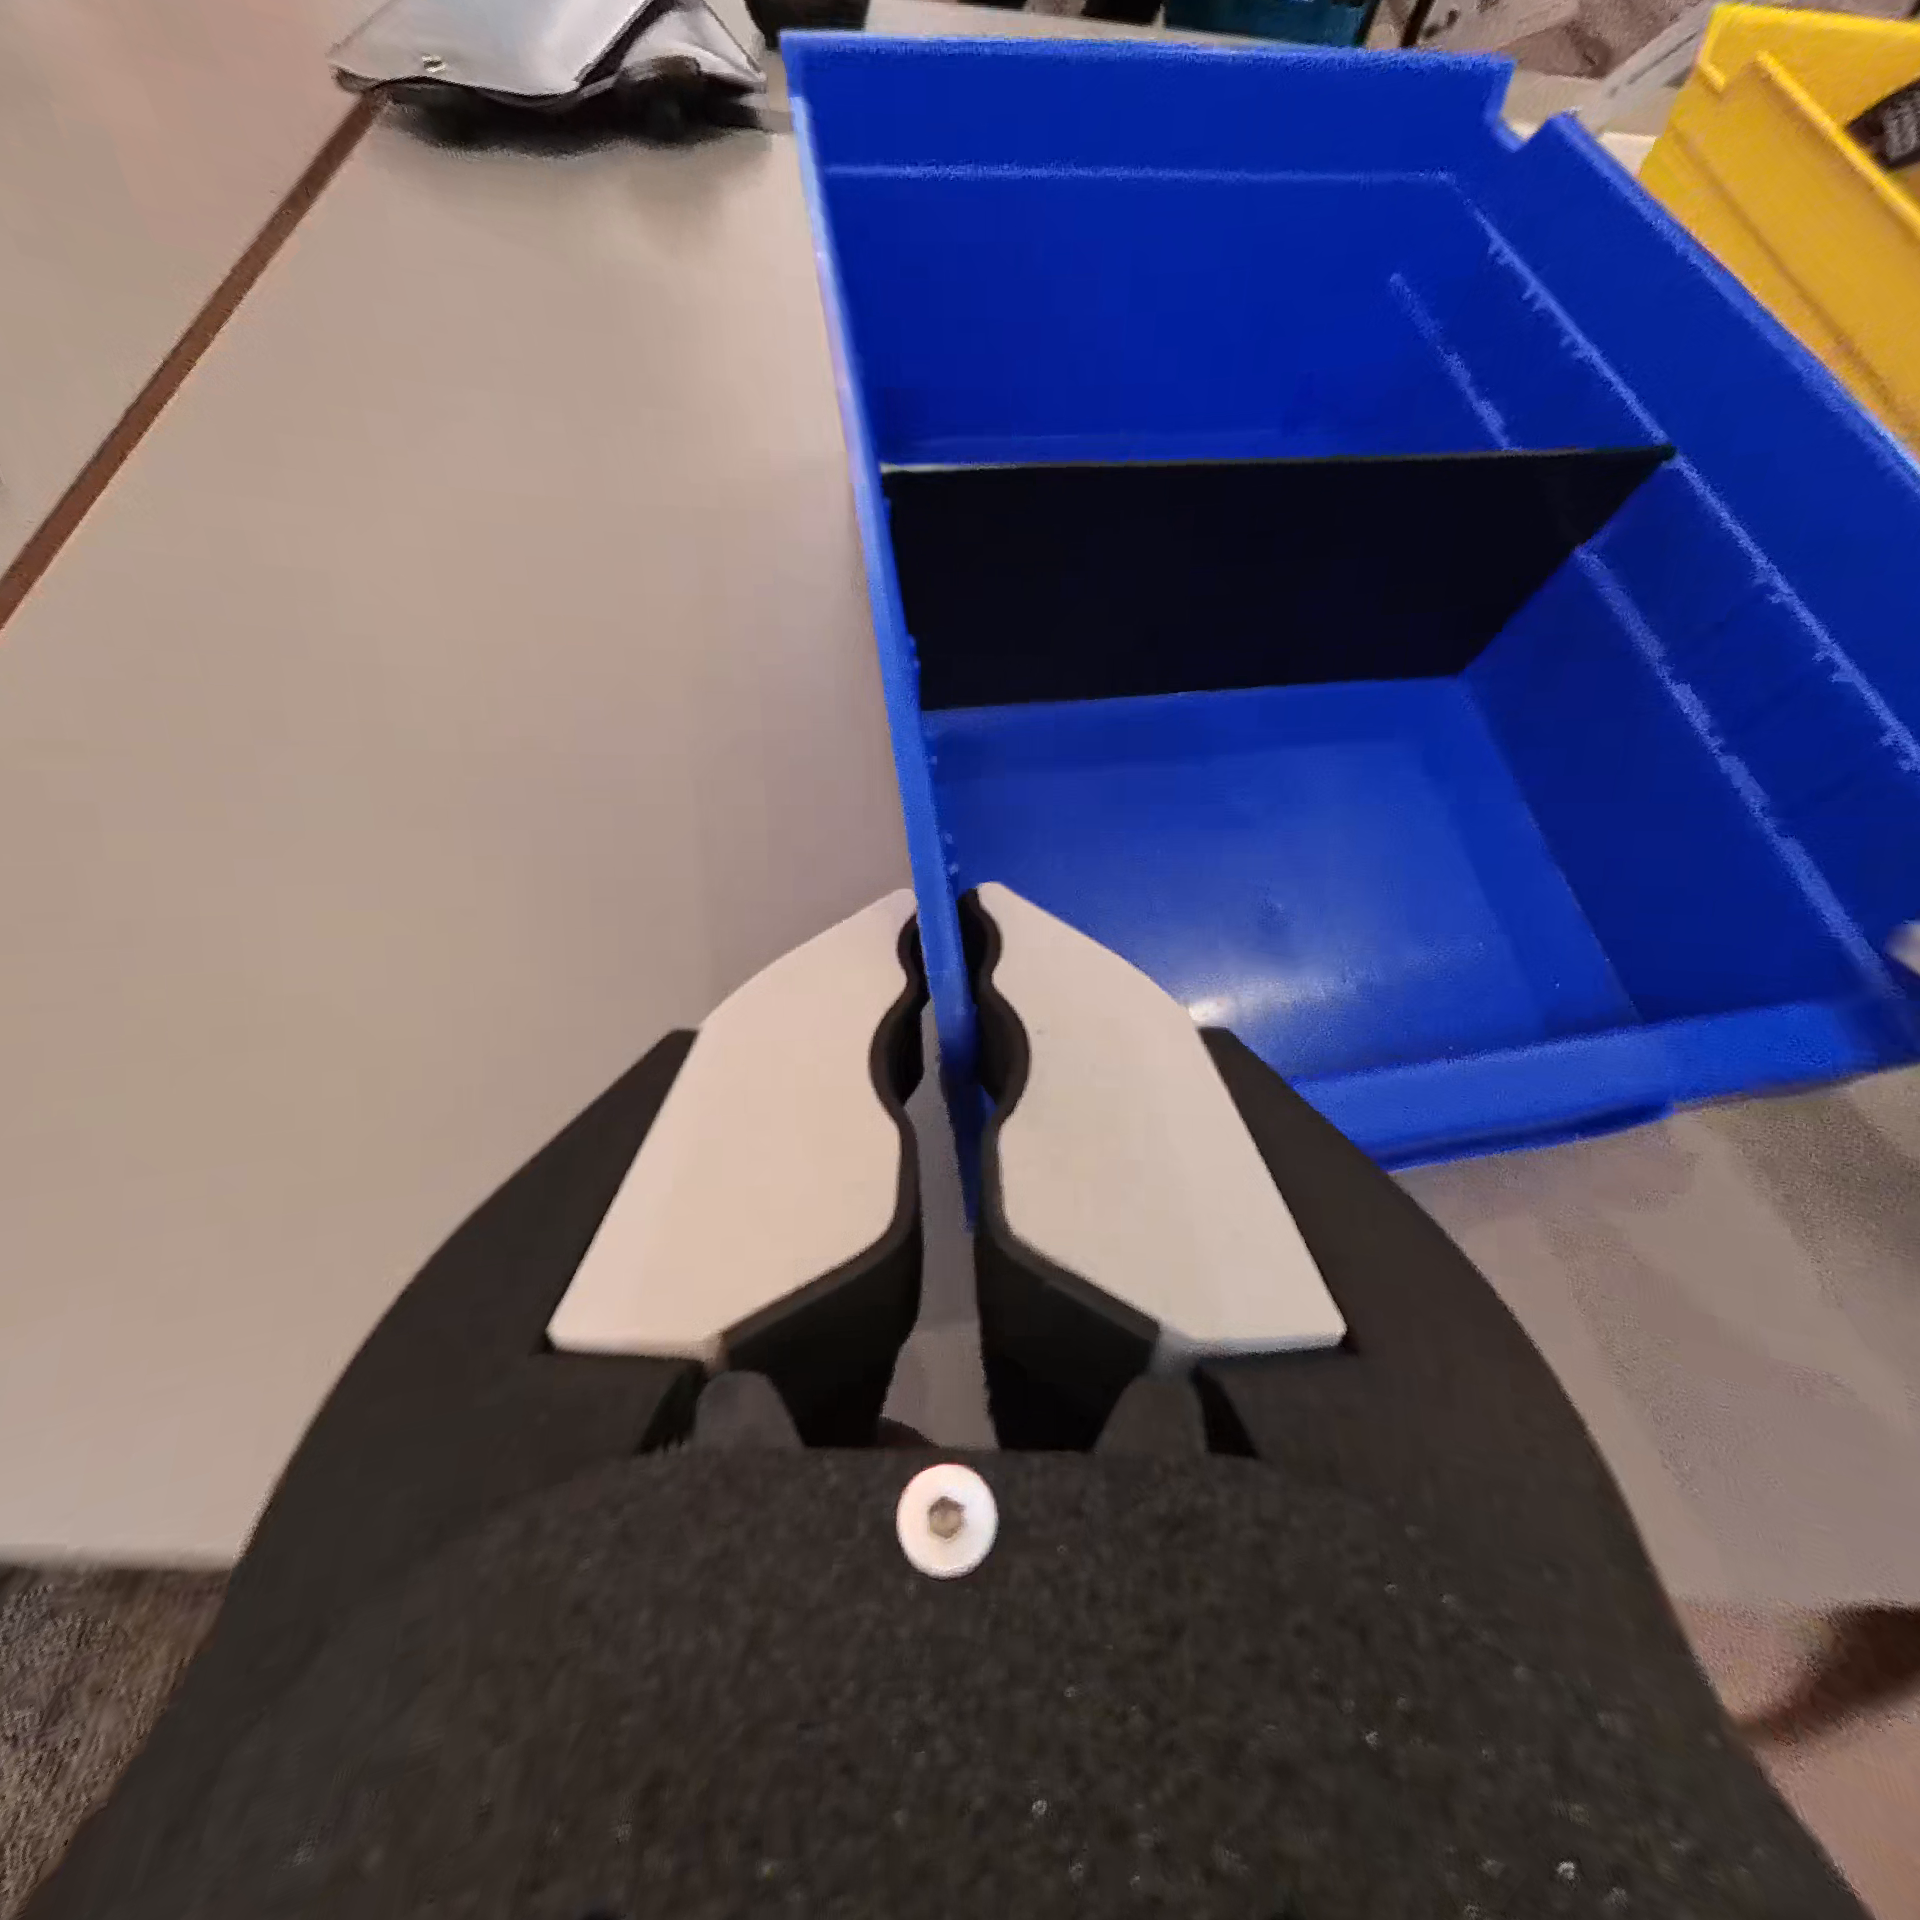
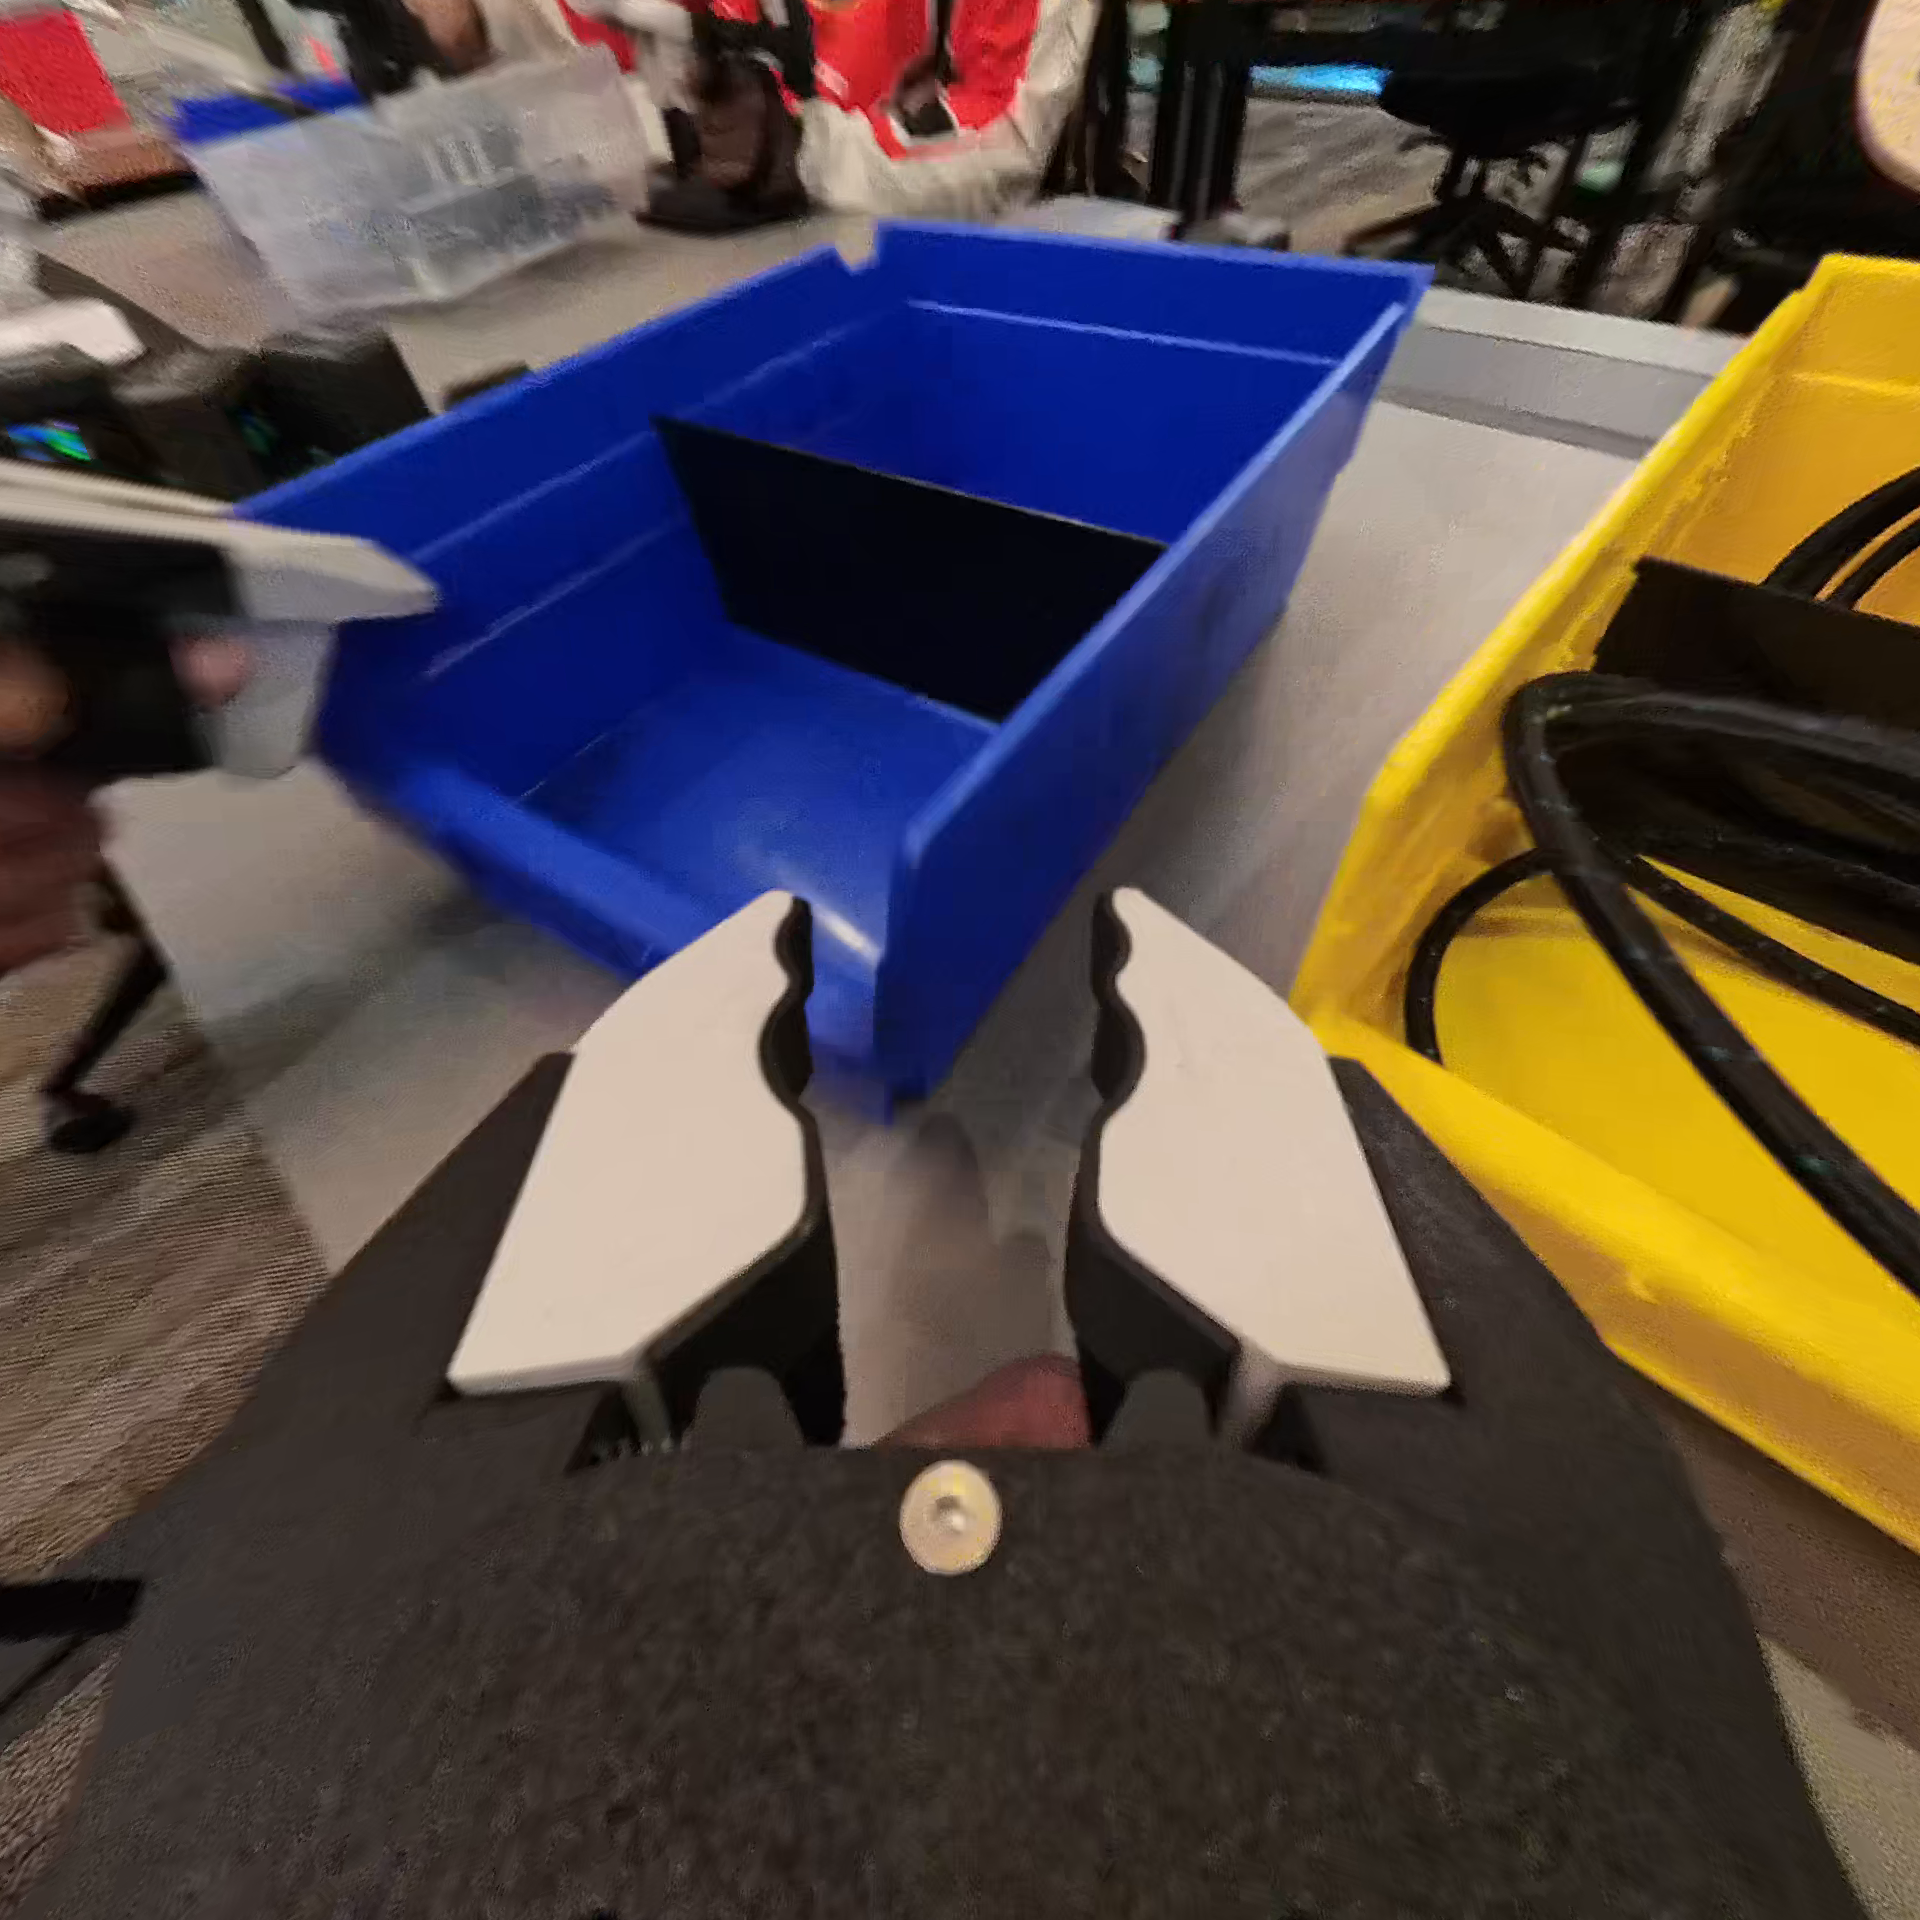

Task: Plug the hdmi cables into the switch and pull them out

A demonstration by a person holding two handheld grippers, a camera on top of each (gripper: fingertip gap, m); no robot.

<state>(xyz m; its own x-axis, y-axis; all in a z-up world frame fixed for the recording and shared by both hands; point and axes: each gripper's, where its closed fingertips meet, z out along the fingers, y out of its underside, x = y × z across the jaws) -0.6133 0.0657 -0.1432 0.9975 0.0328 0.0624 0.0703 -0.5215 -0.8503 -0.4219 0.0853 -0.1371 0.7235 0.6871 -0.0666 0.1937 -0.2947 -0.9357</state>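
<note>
A blue bin point(image 1: 1143, 104) with a black divider point(image 1: 1195, 582) stands on the grey table; both compartments look empty. My left gripper point(image 1: 948, 914) is shut on the bin's left wall near its front corner. In the right wrist view the same bin point(image 2: 1143, 270) lies ahead. My right gripper point(image 2: 951, 914) is open, and the front end of the bin's right wall stands in the gap between the fingers, untouched. Coiled black cables point(image 2: 1662, 790) lie in a yellow bin point(image 2: 1558, 1143) to the right. No switch is in view. The left gripper point(image 2: 312, 592) shows at the left.
The table point(image 1: 416, 623) stretches to the left of the blue bin. The yellow bin point(image 1: 1766, 208) stands close on the right. A grey bag point(image 1: 551, 62) lies at the back left. A clear plastic box point(image 2: 416, 197) and clutter stand behind. The grippers' ends are close to 20 cm from one another.
</note>
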